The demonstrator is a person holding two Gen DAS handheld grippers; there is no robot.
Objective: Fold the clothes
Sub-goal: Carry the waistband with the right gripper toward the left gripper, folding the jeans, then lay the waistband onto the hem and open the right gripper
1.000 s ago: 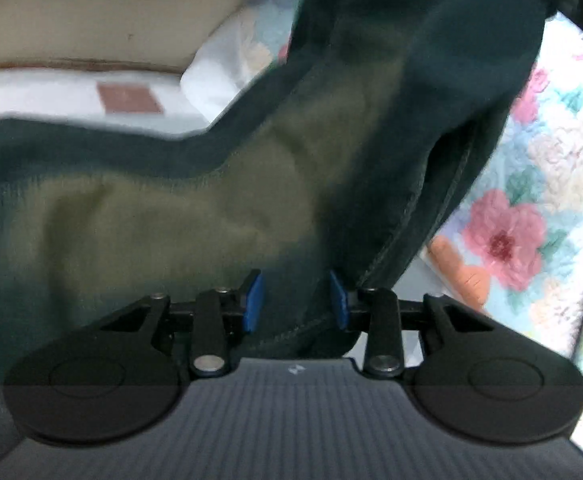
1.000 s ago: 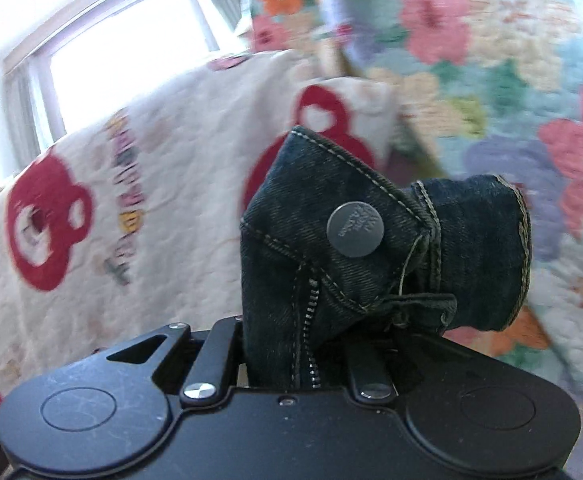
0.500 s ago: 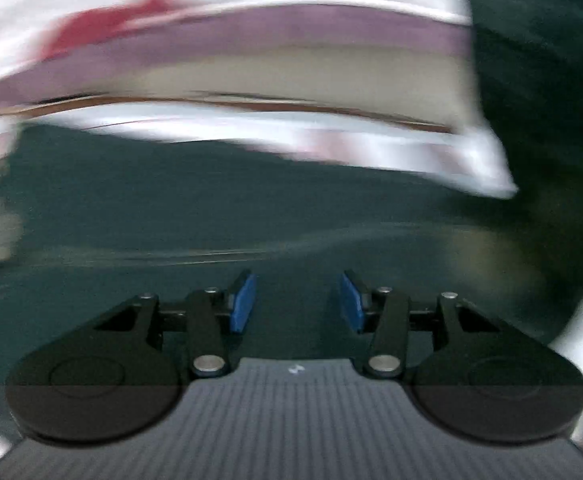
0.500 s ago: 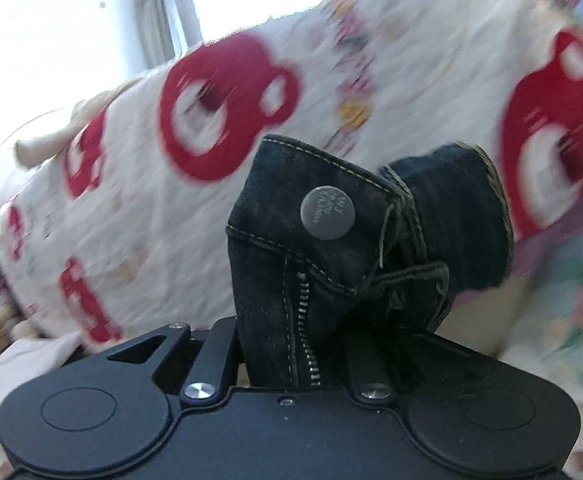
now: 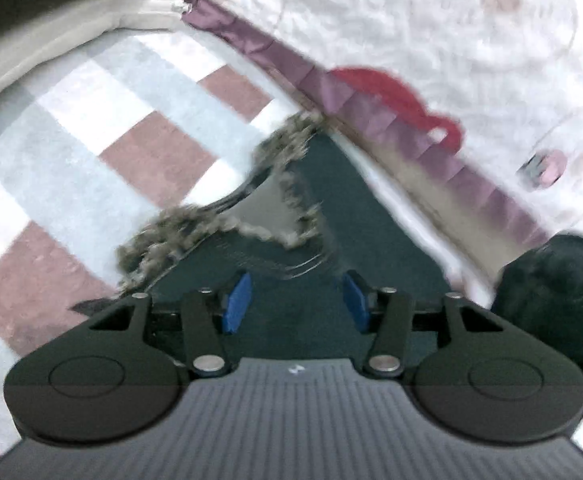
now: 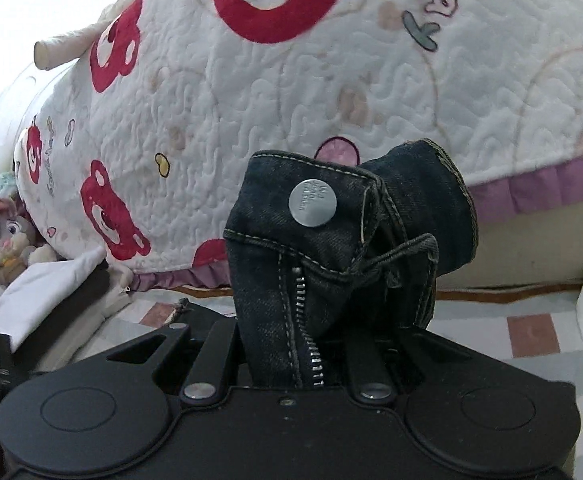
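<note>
Jeans (image 6: pixel 331 264) of dark denim stick up out of the right gripper (image 6: pixel 315 368), whose jaws are clamped on the bunched waistband. The metal button (image 6: pixel 312 202) faces the camera and the zip (image 6: pixel 305 320) runs from below it down toward the jaws, so this end of the garment stands roughly upright, with a folded part of the waistband leaning off to the right. Behind it lies a white quilt (image 6: pixel 291 100) printed with red bears, edged with a purple frill (image 6: pixel 539 192).

In the left wrist view a trouser leg (image 5: pixel 331 216) lies on the checked mat (image 5: pixel 91 152), its long axis running away from the camera to the far frayed hem (image 5: pixel 287 148) beside the frill. The left gripper (image 5: pixel 297 300) hovers over the near part of that leg with its blue pads (image 5: pixel 237 300) apart; the denim shows between them but neither pad presses on it. The picture is blurred.
</note>
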